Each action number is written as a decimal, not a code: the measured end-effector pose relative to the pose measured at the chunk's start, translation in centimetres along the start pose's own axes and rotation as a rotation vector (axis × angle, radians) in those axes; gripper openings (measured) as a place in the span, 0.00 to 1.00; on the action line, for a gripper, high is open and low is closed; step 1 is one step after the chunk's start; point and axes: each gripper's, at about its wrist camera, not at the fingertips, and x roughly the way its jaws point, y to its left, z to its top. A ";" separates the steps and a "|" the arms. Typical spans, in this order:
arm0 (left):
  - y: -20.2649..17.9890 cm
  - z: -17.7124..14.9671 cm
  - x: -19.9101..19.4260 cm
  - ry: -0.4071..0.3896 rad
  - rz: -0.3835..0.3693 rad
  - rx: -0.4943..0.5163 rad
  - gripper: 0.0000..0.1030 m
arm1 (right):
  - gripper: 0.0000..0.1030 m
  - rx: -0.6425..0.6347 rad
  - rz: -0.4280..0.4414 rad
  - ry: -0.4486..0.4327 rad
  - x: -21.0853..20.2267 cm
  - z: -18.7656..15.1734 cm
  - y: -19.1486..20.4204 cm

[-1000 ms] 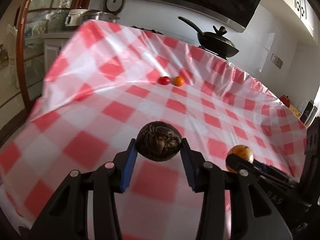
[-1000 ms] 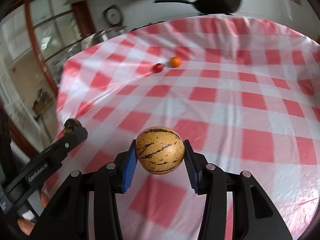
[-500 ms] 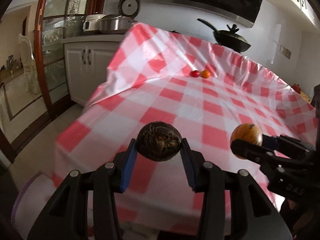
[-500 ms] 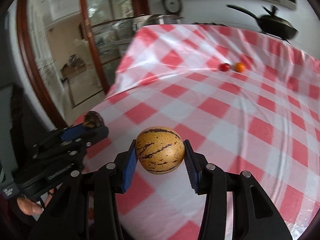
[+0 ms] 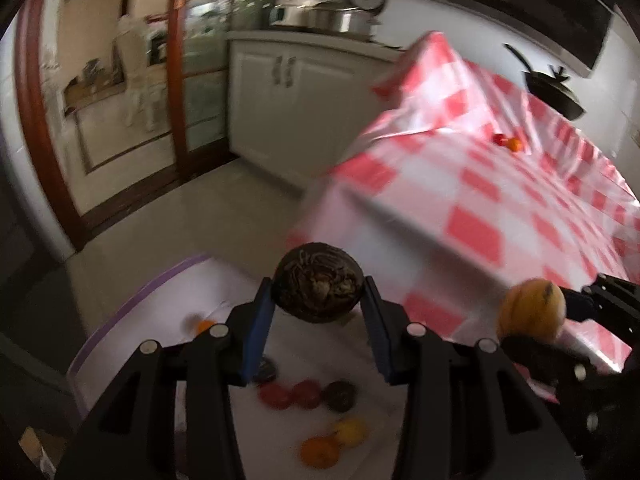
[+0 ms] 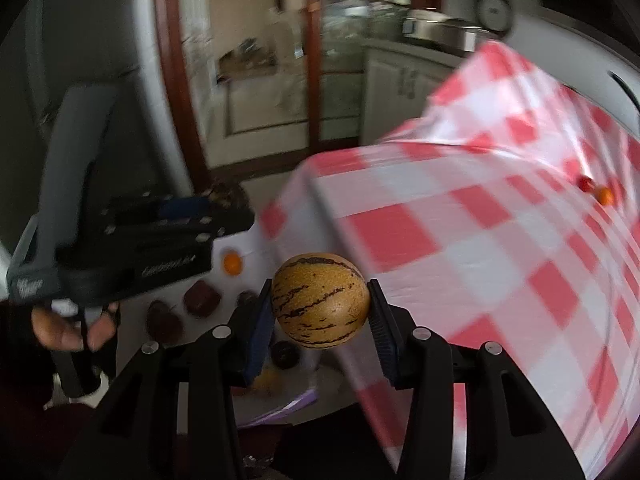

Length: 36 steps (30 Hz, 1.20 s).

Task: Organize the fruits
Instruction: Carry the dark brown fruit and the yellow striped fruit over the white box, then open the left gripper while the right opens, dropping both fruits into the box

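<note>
Swinging off the checked table, both hands now hang over a white bin (image 5: 120, 320) on the floor beside it. The left gripper (image 5: 319, 312) stays clamped on a dark round fruit (image 5: 318, 288), the right gripper (image 6: 320, 312) on a striped yellow fruit (image 6: 320, 300). Below lie sorted fruits (image 5: 308, 396); releasing looks next. Farther off, a red and an orange fruit (image 5: 507, 141) remain on the tablecloth (image 5: 480, 200).

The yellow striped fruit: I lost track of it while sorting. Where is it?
The yellow striped fruit sits clamped in the right gripper, off the checked tablecloth's corner, above the white bin of fruit.
</note>
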 end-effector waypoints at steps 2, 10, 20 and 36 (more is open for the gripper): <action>1.9 -0.8 0.3 0.022 0.023 -0.037 0.43 | 0.44 -0.040 0.021 0.034 1.0 -0.2 1.5; 5.8 -3.2 3.1 0.120 0.074 -0.105 0.43 | 0.44 -0.156 0.054 0.163 4.3 -1.7 5.0; 8.4 -6.0 7.0 0.284 0.130 -0.135 0.43 | 0.44 -0.263 0.069 0.320 10.0 -2.9 8.0; 9.8 -8.4 9.2 0.407 0.199 -0.137 0.55 | 0.58 -0.256 0.104 0.388 12.4 -3.6 9.0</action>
